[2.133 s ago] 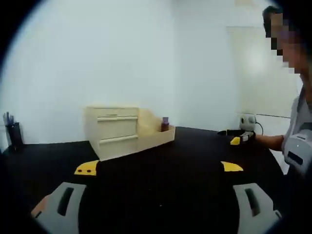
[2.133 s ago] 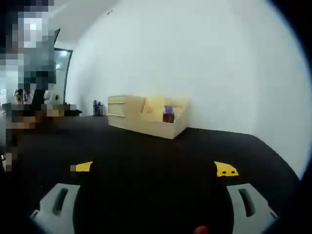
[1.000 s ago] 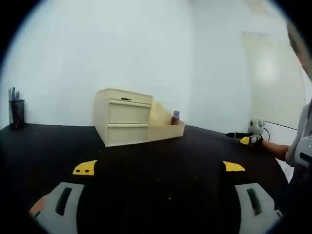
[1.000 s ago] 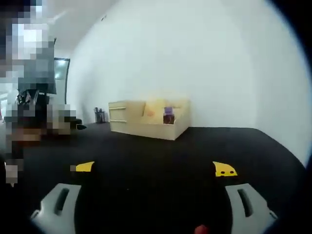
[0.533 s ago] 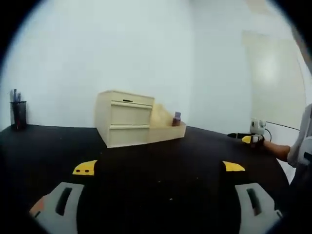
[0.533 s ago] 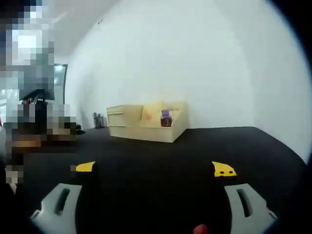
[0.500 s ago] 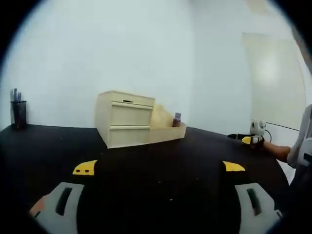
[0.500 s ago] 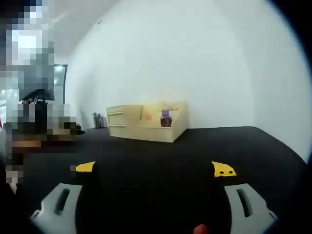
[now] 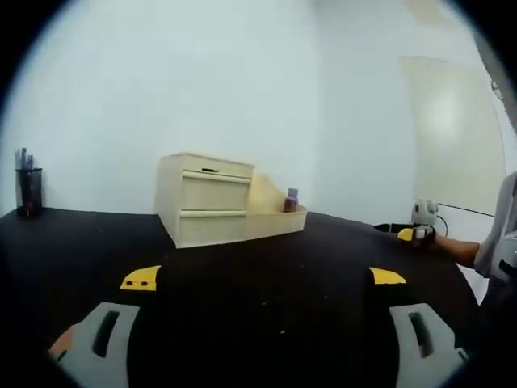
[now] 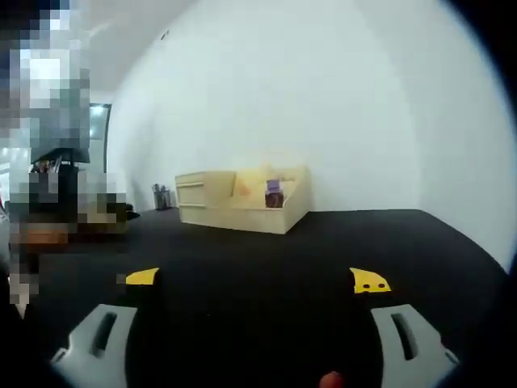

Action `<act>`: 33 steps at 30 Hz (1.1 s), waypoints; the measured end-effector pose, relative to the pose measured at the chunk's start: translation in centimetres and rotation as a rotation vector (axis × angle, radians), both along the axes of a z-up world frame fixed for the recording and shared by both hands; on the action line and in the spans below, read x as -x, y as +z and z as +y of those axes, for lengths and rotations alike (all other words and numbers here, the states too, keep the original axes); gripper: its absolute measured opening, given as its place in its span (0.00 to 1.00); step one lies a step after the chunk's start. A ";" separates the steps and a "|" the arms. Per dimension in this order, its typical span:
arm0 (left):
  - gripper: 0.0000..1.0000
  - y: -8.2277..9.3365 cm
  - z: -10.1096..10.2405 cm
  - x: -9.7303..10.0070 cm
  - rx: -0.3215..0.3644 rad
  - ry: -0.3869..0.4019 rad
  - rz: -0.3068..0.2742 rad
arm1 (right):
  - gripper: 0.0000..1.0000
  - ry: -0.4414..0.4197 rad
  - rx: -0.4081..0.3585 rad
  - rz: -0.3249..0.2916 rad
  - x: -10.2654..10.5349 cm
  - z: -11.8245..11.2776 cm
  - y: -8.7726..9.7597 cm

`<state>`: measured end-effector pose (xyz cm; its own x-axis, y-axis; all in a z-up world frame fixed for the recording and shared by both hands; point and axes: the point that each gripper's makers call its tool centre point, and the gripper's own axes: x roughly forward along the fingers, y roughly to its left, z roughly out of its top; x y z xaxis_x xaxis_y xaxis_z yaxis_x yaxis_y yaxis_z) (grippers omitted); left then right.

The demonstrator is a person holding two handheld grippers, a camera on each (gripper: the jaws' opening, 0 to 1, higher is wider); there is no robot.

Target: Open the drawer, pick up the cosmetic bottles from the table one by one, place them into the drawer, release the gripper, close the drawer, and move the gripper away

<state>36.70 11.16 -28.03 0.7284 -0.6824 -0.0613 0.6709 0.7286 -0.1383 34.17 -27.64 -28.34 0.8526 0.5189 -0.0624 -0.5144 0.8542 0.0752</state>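
A pale wooden cabinet [image 9: 206, 198] with two shut drawers stands far back on the black table [image 9: 266, 250]. An open side tray joined to it holds a small dark bottle with a purple cap [image 9: 291, 200]. My left gripper [image 9: 264, 277] is open and empty, low over the table and well short of the cabinet. The right gripper view has the same cabinet [image 10: 206, 191] and bottle [image 10: 274, 193] far ahead. My right gripper [image 10: 255, 280] is open with nothing between its jaws. In the left gripper view it sits at the far right [image 9: 410, 233], held by a hand.
A black pen cup [image 9: 28, 191] stands at the table's far left, and it also appears behind the cabinet as pen cup [image 10: 161, 196]. White walls close off the back. A person's sleeve [image 9: 494, 250] is at the right edge.
The left view has tilted level and shifted since two seconds ago, from camera motion. The cabinet and bottle have stayed put. Both grippers remain open.
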 end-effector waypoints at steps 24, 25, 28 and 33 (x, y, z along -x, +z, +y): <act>0.96 -0.1 1.0 -0.7 -0.045 -0.002 -0.002 | 0.84 -0.010 0.037 0.007 0.1 0.1 -0.5; 0.96 0.0 1.0 -0.7 -0.044 -0.003 -0.003 | 0.84 -0.011 0.035 0.004 0.1 0.1 -0.4; 0.96 -0.2 0.7 -0.5 -0.050 -0.002 -0.002 | 0.84 -0.013 0.034 0.005 0.0 0.0 -0.4; 0.96 -0.3 0.5 -0.4 -0.049 -0.001 -0.002 | 0.83 -0.013 0.040 0.006 0.0 0.0 -0.5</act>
